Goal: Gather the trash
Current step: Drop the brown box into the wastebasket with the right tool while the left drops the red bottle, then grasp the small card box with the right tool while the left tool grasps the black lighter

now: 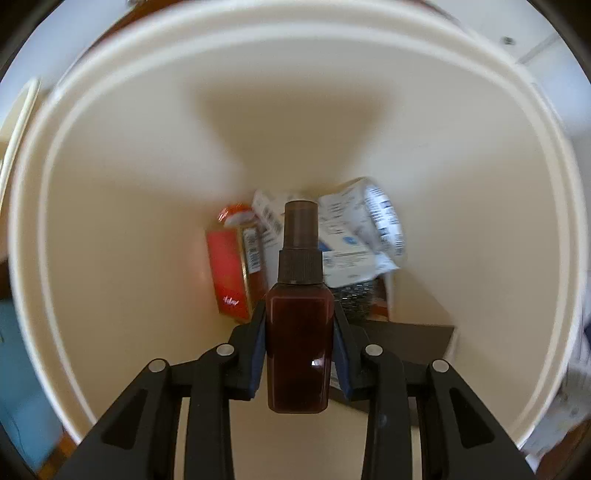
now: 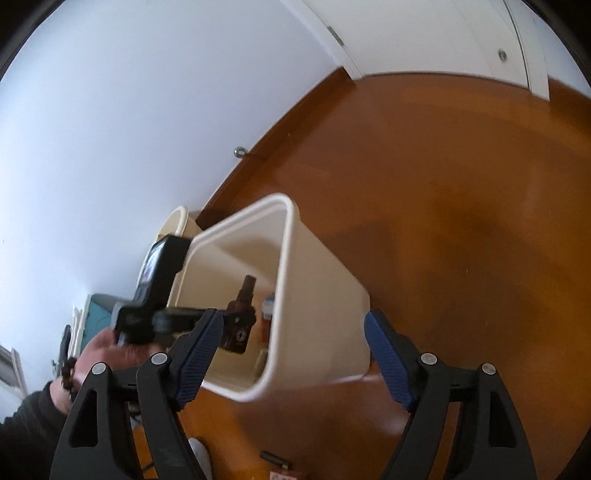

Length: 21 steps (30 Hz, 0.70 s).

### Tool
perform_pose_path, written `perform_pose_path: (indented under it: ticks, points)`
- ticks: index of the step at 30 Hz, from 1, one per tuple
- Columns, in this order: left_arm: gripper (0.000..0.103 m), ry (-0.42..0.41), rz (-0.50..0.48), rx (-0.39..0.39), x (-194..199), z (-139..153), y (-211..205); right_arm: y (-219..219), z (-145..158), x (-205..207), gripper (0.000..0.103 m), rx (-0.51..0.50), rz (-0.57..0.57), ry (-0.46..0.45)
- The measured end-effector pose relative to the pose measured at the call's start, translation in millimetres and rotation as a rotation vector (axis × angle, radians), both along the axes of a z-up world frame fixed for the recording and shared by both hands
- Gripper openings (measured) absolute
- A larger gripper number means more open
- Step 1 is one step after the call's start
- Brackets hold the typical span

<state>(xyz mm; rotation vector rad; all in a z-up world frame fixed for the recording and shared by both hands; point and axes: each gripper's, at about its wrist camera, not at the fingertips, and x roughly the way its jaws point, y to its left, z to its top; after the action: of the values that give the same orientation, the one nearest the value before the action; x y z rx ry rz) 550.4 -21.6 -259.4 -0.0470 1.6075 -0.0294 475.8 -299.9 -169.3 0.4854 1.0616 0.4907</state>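
Observation:
My left gripper [image 1: 299, 314] is shut on a small brown spray bottle [image 1: 298, 332] and holds it, cap forward, inside the mouth of a cream waste bin [image 1: 110, 206]. At the bin's bottom lie a red box [image 1: 229, 273], crumpled white printed packets [image 1: 365, 229] and a dark flat piece [image 1: 417, 332]. In the right wrist view the bin [image 2: 325, 302] stands on the wooden floor, and the left gripper [image 2: 236, 321] holds the bottle [image 2: 242, 314] over its opening. My right gripper [image 2: 293, 354] is open and empty, in front of the bin.
Brown wooden floor [image 2: 461, 192] spreads to the right of the bin. A white wall [image 2: 110, 129] with a wooden skirting stands behind it, and white doors [image 2: 424, 33] are at the back. A teal object [image 2: 98, 310] sits left of the bin.

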Motion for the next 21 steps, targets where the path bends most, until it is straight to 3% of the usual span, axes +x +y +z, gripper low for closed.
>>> perform_pose_path:
  ticks: [4, 6, 8, 10, 13, 16, 18, 21]
  points:
    - [0.031, 0.057, 0.074, 0.018, 8.9, -11.4, 8.4, 1.9, -14.1, -11.3, 0.081, 0.001, 0.022, 0.017]
    - [0.048, 0.041, 0.039, 0.040, 8.6, -6.9, 5.9, -1.5, -20.0, -20.6, 0.081, -0.001, 0.051, 0.022]
    - [0.058, -0.016, 0.074, 0.012, 5.0, 7.6, 14.5, -3.4, -31.0, -32.5, 0.081, -0.001, 0.087, 0.024]
    - [0.058, -0.094, 0.103, -0.066, -5.4, 34.1, 23.4, 2.7, -45.9, -53.8, 0.081, -0.058, 0.188, 0.004]
    - [0.059, -0.273, 0.138, -0.138, -39.0, 86.5, 45.6, 32.6, -74.7, -97.4, 0.081, -0.208, 0.443, -0.043]
    - [0.081, -0.403, 0.168, -0.152, -95.0, 116.3, 65.4, 81.3, -105.5, -149.2, 0.081, -0.319, 0.735, -0.125]
    - [0.082, -0.418, 0.193, -0.130, -129.9, 109.7, 78.9, 116.5, -126.4, -181.5, 0.081, -0.403, 0.896, -0.185]
    - [0.082, -0.396, 0.243, -0.071, -177.6, 80.0, 97.7, 164.1, -150.1, -224.8, 0.081, -0.441, 1.099, -0.306]
